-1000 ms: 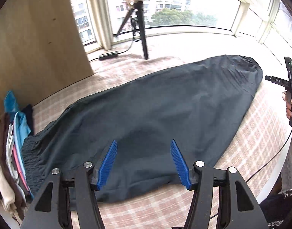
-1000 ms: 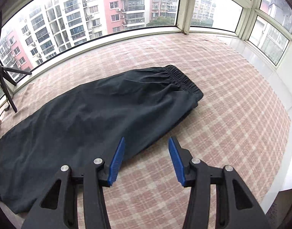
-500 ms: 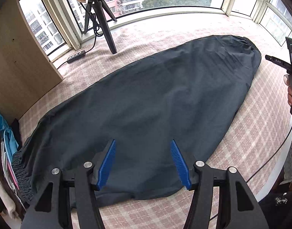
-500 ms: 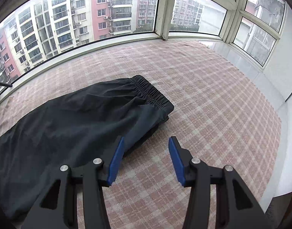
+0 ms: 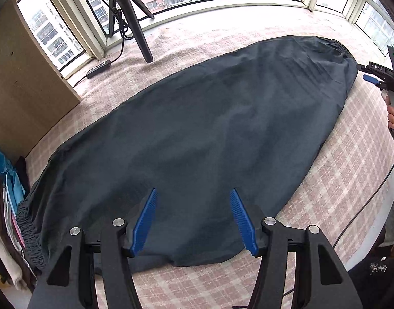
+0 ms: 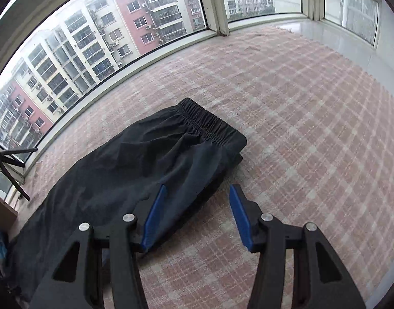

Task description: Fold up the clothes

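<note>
A pair of dark navy trousers (image 5: 197, 134) lies flat and lengthwise on the pink checked cloth surface (image 5: 351, 175). Its elastic cuff end (image 5: 29, 231) is at the left, and its elastic waistband (image 6: 209, 123) is at the far right. My left gripper (image 5: 193, 193) is open and empty, just above the trousers' near edge. My right gripper (image 6: 195, 189) is open and empty beside the waistband's near corner, its left finger over the fabric edge. The right gripper also shows in the left wrist view (image 5: 371, 78) at the far right, next to the waistband.
A black tripod (image 5: 130, 18) and a cable with a switch box (image 5: 99, 68) stand at the back by the windows. A wooden cabinet (image 5: 24, 85) is at the left. A stack of folded clothes (image 5: 6, 206) lies at the left edge.
Both grippers have moved closer to the trousers and lower. The right gripper has shifted toward the waistband end. Both stay open. The trousers have not moved.
</note>
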A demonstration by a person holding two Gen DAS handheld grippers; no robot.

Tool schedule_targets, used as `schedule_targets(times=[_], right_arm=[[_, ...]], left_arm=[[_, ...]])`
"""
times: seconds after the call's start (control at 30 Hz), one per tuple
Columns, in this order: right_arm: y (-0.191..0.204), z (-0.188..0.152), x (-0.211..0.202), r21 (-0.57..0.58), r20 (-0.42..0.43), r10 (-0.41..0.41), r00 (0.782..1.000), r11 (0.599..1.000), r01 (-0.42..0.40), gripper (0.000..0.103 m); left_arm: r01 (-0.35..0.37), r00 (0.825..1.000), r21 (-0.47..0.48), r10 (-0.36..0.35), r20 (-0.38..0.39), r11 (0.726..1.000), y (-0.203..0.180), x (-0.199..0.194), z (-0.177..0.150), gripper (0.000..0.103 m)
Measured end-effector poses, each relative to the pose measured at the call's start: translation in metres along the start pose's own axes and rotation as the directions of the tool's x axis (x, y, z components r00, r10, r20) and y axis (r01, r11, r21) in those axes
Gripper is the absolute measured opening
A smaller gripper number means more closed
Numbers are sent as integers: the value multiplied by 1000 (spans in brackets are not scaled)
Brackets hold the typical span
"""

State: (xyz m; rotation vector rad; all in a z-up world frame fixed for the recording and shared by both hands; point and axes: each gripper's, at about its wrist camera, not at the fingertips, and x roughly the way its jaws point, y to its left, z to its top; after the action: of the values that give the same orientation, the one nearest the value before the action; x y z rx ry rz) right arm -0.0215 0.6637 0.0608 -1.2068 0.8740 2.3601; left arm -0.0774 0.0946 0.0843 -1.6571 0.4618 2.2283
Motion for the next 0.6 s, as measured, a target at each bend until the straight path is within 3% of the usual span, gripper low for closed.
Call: schedule_targets(times=[0.13,0.4,0.47,0.5,0.53,0.6], right_arm=[[-43,4,21,153,-24,194,981,970,-188,50],[-32,10,41,136,-19,326,945,937,-320,49],[-28,10,48,148,-18,354,935,926,-347,37],[-28,9,53,170,-25,380,925,913,-370,18],[-28,9,58,193,-33,406,913,899,-392,5],[-25,7,57,213,-9,413,910,890,-402,5]], left_arm=[[4,1000,-38,-4,-7,999,9,0,-4,56],[1,1000,-35,-1,0,999,10,-5,-9,56],[5,1000,-47,-5,6,999,14,-9,-12,56],[4,1000,-57,-3,11,998,17,-12,-15,56],[-2,1000,-67,3,15,998,21,-15,-19,56],[-17,1000,-92,20,25,996,32,-24,-29,56]])
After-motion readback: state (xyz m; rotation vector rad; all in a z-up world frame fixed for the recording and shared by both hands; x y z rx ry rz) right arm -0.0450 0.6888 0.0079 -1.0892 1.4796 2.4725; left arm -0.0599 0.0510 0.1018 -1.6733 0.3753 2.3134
